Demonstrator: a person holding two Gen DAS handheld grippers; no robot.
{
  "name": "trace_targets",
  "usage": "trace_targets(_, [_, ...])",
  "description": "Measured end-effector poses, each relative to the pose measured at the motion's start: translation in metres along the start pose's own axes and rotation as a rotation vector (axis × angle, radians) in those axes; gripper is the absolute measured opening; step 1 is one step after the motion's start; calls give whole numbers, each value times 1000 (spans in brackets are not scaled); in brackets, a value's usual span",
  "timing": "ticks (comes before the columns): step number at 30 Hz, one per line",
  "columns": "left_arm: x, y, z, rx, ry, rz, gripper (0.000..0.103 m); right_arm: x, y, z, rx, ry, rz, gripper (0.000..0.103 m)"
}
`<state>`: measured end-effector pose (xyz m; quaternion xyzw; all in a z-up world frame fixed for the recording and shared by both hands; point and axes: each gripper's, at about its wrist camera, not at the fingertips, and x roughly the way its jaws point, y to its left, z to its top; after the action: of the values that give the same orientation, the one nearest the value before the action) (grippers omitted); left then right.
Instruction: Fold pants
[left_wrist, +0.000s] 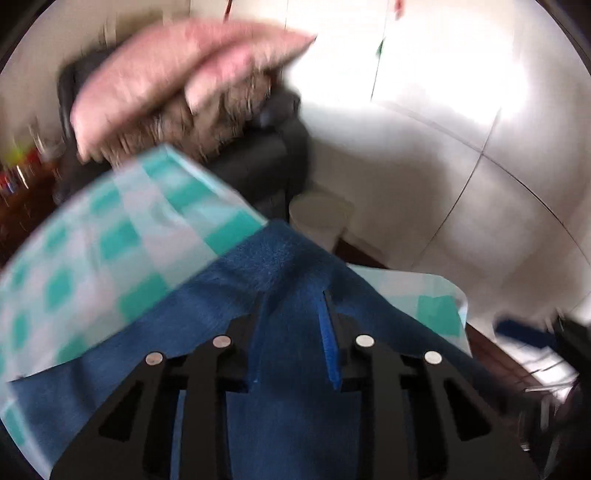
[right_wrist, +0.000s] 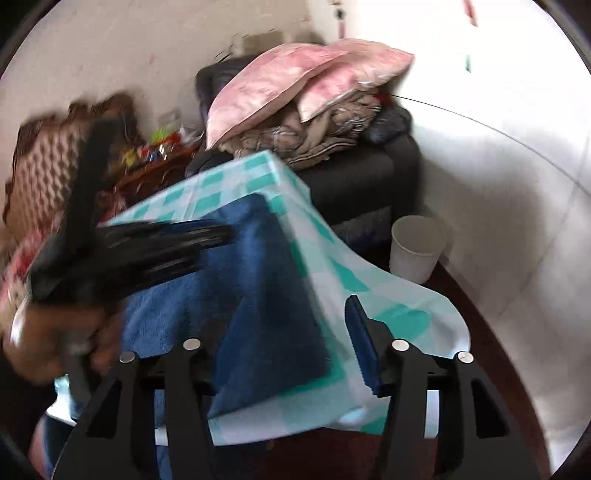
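Between the left claw (left_wrist: 293, 314) fingers, the blue pants (left_wrist: 280, 258) are pinched for folding; right claw (right_wrist: 295, 332) gapes empty above the tabletop (right_wrist: 332, 258)

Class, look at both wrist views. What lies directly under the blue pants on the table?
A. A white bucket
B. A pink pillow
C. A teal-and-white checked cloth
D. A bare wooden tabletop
C: the blue pants lie on a teal-and-white checked cloth that drapes over the table edge; the pink pillow sits on the dark armchair behind, and the white bucket stands on the floor.
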<state>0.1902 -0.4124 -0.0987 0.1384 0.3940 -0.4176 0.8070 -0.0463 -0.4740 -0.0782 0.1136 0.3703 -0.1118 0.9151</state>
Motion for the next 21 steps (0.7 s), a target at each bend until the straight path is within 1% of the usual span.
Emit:
trace_targets(1, [9,2,4,-7,3,13,19,7,2,-2,-8,28,-13,53])
trace_targets(2, [15,4,10,-7,-2,39,14,17,4,-5,-18,65,-49,53])
trace_targets(3, [15,7,13,-24,-5,42,13,24,5,-8,-34,97,-88,53])
trace_targets(4, [13,12,15,-63,-10,25,13,29,3,-10,-37,123,-98,53])
trace_targets(5, [8,18,15,-107,-22,16,13,33,0,-13,-18,148,-78,52])
trace_targets(6, [-3,25,12,-144,-41,36,15,32,-2,-13,3,157,-68,52])
trace_targets(7, [-15,32,7,-163,-58,54,19,31,-3,-11,6,160,-69,52])
trace_targets(8, [-37,42,-6,-186,-101,60,20,25,-1,-7,-3,146,-87,52])
trace_targets(9, [-52,51,-14,-206,-128,75,22,18,2,-1,-21,111,-106,52])
trace_targets(10, [-66,60,-24,-228,-144,105,25,13,7,7,-43,82,-108,52])
trace_targets(11, [-82,77,-40,-264,-152,161,25,11,15,17,-77,55,-99,53])
trace_targets(12, [-89,88,-48,-285,-150,198,25,11,24,27,-112,32,-94,53])
trace_targets(14, [-100,116,-64,-322,-124,262,25,23,42,49,-185,-6,-87,52])
trace_targets(16, [-104,145,-75,-358,-70,318,25,42,55,69,-222,-16,-93,52])
trace_targets(17, [-101,159,-81,-373,-29,336,25,57,61,79,-235,-1,-92,52])
trace_targets(18, [-95,172,-86,-390,12,337,25,77,66,85,-252,42,-113,52])
trace_targets(20, [-83,188,-93,-400,63,306,17,109,68,93,-266,107,-122,52])
trace_targets(21, [-79,191,-93,-389,75,301,17,126,66,92,-265,153,-150,50])
